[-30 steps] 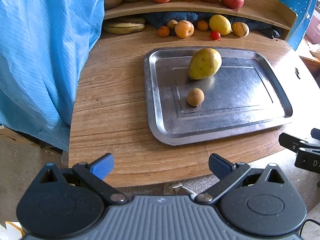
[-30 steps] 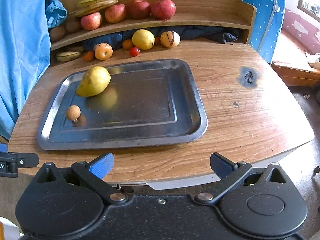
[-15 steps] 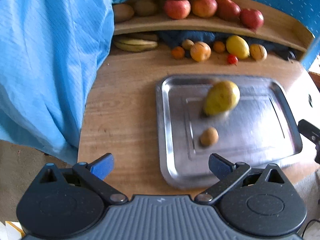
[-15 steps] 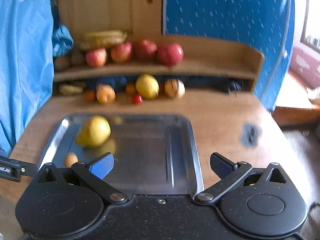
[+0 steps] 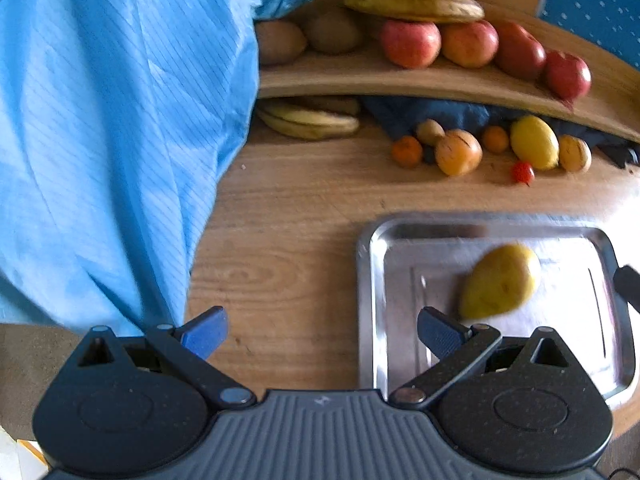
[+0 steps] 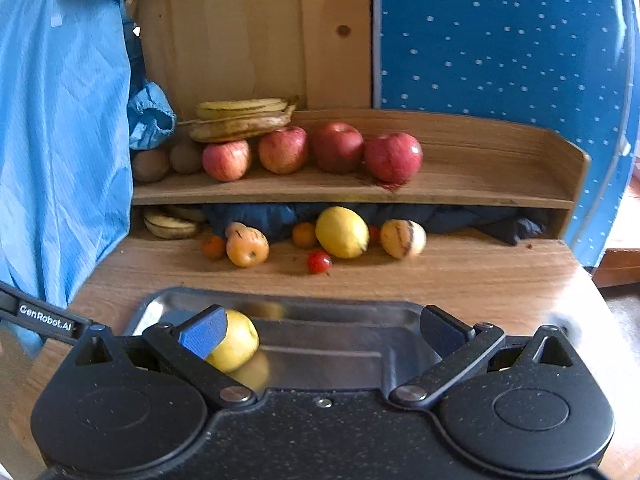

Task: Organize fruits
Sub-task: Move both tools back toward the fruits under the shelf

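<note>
Both the left gripper (image 5: 320,330) and right gripper (image 6: 324,330) hang spread apart, empty. A yellow-green pear (image 6: 236,340) lies on the rectangular metal tray (image 5: 370,280), left end. Blue hanging cloth (image 5: 112,140) crowds the left; four red apples (image 6: 312,152) line the far wooden shelf (image 6: 460,190).

Domestic interior, most likely a lived-in room of a home. Ahead of your grippers stands a wooden table (image 6: 460,280) with a raised wooden shelf (image 6: 460,184) at its far edge, worn and marked. On the shelf, straight ahead of your right gripper, lie four red apples (image 6: 338,146) and bananas (image 6: 240,118); beneath it sit a lemon (image 6: 342,232), small oranges (image 5: 407,151) and a cherry tomato (image 6: 319,262). Just ahead of you is a metal tray (image 5: 370,300) bearing a pear (image 5: 500,282). Beyond the shelf you see a plain wooden panel (image 6: 236,36) and blue white-dotted fabric (image 6: 500,36); to your left hangs light-blue cloth (image 5: 112,140).
</note>
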Available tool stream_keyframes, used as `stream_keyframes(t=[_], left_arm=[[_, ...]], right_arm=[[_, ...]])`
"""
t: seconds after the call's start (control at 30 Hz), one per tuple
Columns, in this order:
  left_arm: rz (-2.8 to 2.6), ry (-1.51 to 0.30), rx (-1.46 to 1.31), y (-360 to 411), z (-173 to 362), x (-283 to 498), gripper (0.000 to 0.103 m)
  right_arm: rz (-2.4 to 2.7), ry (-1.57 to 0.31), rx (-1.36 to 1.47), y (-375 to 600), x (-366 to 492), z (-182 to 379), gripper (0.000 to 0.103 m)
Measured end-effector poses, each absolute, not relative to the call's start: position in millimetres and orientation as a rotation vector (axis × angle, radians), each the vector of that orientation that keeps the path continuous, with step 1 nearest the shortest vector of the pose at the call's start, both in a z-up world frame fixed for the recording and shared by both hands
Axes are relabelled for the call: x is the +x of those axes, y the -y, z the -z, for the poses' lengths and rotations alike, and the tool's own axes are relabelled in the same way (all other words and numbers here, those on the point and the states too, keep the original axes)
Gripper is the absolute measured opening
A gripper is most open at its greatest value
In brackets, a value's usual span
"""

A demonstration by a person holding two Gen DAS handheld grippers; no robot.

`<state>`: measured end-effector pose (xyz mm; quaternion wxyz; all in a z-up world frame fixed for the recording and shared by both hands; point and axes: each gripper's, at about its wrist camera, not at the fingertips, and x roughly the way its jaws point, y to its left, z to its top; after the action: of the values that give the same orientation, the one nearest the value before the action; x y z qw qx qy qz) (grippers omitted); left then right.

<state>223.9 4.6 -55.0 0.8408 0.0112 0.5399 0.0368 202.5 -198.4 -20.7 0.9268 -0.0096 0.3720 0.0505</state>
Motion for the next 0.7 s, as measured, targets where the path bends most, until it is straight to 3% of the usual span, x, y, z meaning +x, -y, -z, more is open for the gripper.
stream_keyframes(t=[0.4,0.7], left_arm=[[-0.078,-1.164,-0.022,-17,73,278,0.102],[-0.009,-1.114,0.075,-4,82,305,0.102]], right_arm=[[-0.179,-0.740,-0.060,169,230,30,0.102],[-0.182,-0.838,-0.039,152,244,52,0.102]])
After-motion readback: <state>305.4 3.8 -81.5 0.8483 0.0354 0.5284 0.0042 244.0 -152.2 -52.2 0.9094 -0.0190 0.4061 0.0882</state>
